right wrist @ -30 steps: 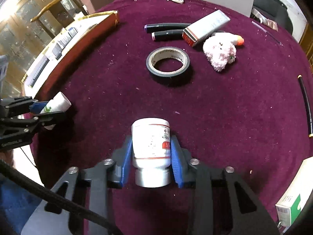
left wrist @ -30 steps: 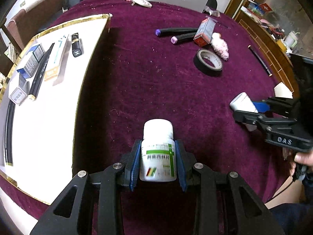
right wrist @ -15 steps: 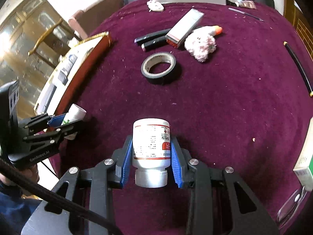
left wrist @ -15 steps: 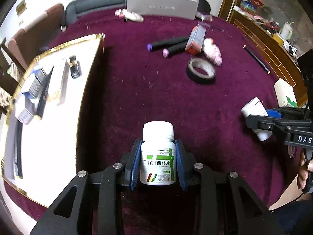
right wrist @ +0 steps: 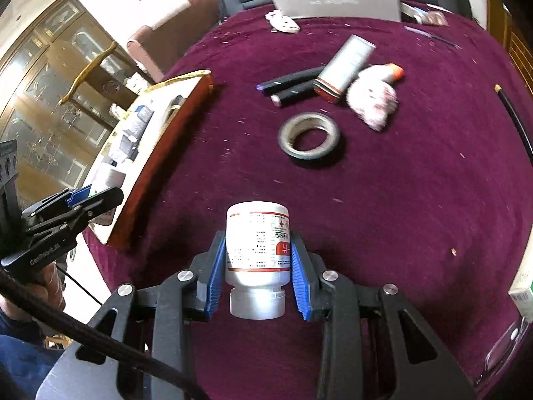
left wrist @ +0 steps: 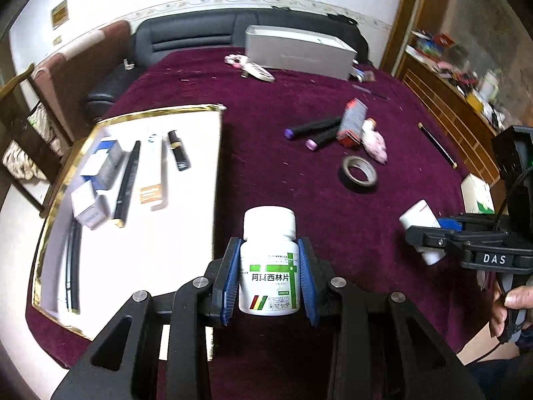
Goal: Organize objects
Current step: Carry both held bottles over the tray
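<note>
Compared with a second ago, both wrist views now take in far more of the room, the sofa, the walls and the cabinet, and the maroon velvet tabletop [left wrist: 286, 153] looks farther below, so both bottles have been lifted well clear of the cloth; I judge the carry toward the tray has begun. The left claw [left wrist: 269, 278] is clenched on the white plastic pill bottle with the green-banded label [left wrist: 269, 266], held upright with its smooth cap pointing away from the camera, the ribbed blue pads pressed against its rounded sides. The right claw [right wrist: 256, 266] is clenched on the white plastic bottle with the red-cross label [right wrist: 257, 250], held the other way round, its cap toward the camera and its flat base forward. Neither bottle touches the tabletop. The shallow white tray with a shiny gold rim [left wrist: 213, 180] lies to the left, already holding small cardboard boxes, a black pen and a dark lipstick tube laid in rows, and there is bare white floor nearer the camera where a bottle could stand. Still loose on the napped cloth are a black ring of tape [left wrist: 359, 174], two matte black markers with purple caps [left wrist: 313, 130], a red-ended carton [left wrist: 352, 122] and a fluffy pink plush toy [left wrist: 374, 141].
</note>
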`<state>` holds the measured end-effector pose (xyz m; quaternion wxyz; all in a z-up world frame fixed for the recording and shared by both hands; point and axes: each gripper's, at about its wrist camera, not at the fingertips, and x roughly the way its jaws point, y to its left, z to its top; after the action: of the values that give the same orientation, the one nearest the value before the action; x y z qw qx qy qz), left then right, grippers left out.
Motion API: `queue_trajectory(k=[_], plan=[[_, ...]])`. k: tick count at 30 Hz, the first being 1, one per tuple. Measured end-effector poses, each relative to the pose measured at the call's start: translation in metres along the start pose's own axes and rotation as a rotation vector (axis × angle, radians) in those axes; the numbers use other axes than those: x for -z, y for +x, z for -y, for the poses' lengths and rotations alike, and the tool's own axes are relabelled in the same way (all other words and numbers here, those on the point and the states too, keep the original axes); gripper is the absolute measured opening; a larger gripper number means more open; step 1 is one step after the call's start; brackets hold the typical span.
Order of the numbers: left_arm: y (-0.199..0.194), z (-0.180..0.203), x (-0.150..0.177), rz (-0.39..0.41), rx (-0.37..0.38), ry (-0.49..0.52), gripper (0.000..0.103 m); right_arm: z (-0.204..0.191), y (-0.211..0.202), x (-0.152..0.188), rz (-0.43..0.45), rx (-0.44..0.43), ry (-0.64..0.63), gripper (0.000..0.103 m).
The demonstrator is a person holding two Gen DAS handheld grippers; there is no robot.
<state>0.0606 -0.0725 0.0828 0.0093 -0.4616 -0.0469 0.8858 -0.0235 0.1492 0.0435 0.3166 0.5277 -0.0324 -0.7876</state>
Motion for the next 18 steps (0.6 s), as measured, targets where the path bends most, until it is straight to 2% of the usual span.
queue_trajectory(k=[10,18], plan=[[-0.009,-0.075,0.008,0.019,-0.037,-0.118,0.029,-0.072,0.021,-0.038,-0.002,-0.067,-0.106,0.034],[-0.008,-0.144,0.016,0.005,-0.061,-0.191,0.029,-0.148,0.067,-0.055,-0.051,-0.125,-0.217,0.034]])
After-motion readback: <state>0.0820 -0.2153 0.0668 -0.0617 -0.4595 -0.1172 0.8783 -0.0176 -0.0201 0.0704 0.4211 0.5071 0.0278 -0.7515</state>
